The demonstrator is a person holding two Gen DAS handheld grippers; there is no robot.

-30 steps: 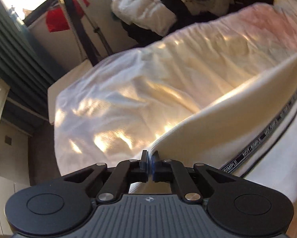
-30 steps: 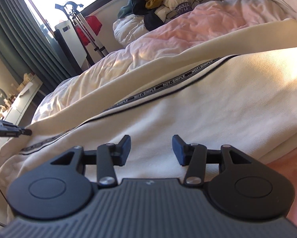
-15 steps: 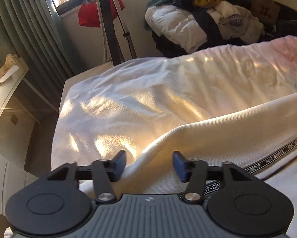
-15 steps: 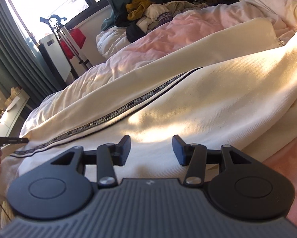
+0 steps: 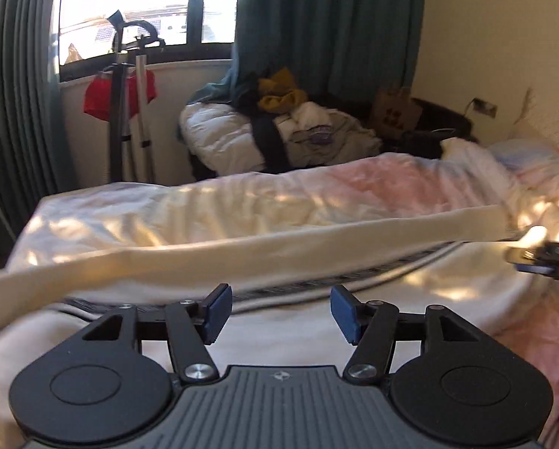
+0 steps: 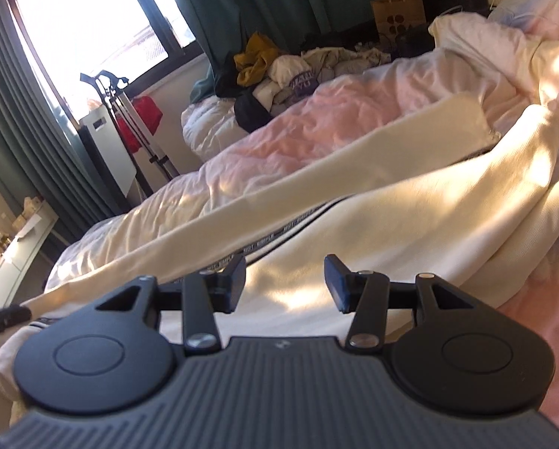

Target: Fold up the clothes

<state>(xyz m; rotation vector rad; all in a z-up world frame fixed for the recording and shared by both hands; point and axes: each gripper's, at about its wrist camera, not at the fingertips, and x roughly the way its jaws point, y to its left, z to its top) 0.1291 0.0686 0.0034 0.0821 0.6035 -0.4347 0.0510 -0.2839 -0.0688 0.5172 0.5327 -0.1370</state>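
Two grippers over cream trousers (image 5: 279,247), laid lengthwise across bed (image 5: 204,202), striped side seam up, presumably flattened ready for folding. Left gripper (image 5: 279,312): jaws parted, nothing between, hovering above cloth, tilted downward. Right gripper (image 6: 285,278): jaws moderately apart, empty, angled down over wider part of the garment. Pile of unfolded clothes (image 6: 279,71) beyond bed.

black tape stripe (image 6: 275,232) on the cream garment (image 6: 410,224) reads "NOT·SIMPLE", repeated along its length. purple print on the grey top (image 6: 304,84) in the pile: only "YU" legible.
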